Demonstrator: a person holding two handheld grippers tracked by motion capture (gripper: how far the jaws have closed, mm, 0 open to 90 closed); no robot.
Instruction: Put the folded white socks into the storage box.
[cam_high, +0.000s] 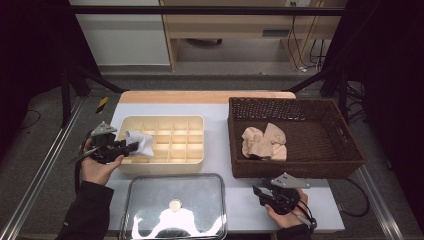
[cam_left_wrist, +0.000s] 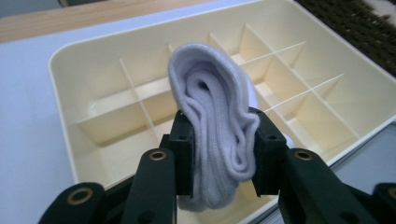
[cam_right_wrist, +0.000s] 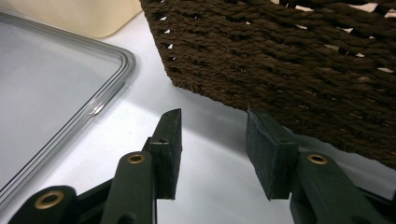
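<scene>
Grey flooring and dark frame rails surround the pale table (cam_high: 220, 150), whose near edge is cut off at the bottom of the high view along with both of the person's sleeves. Reflections on the clear lid (cam_high: 173, 205) hide whatever lies beneath it. The left gripper (cam_left_wrist: 224, 154) is clamped on a folded white sock (cam_left_wrist: 217, 135), which bulges out above and below the pads and hides the compartment right behind it. The sock hangs over the near left corner of the cream divided tray (cam_left_wrist: 74, 79), just ahead of the jaws. The right gripper (cam_right_wrist: 212, 154) holds nothing, its jaws apart over bare table, with the brown wicker basket (cam_right_wrist: 289, 60) just ahead and the lid to its left. Beige socks (cam_high: 264, 142) lie bunched inside the basket, their count hard to make out.
</scene>
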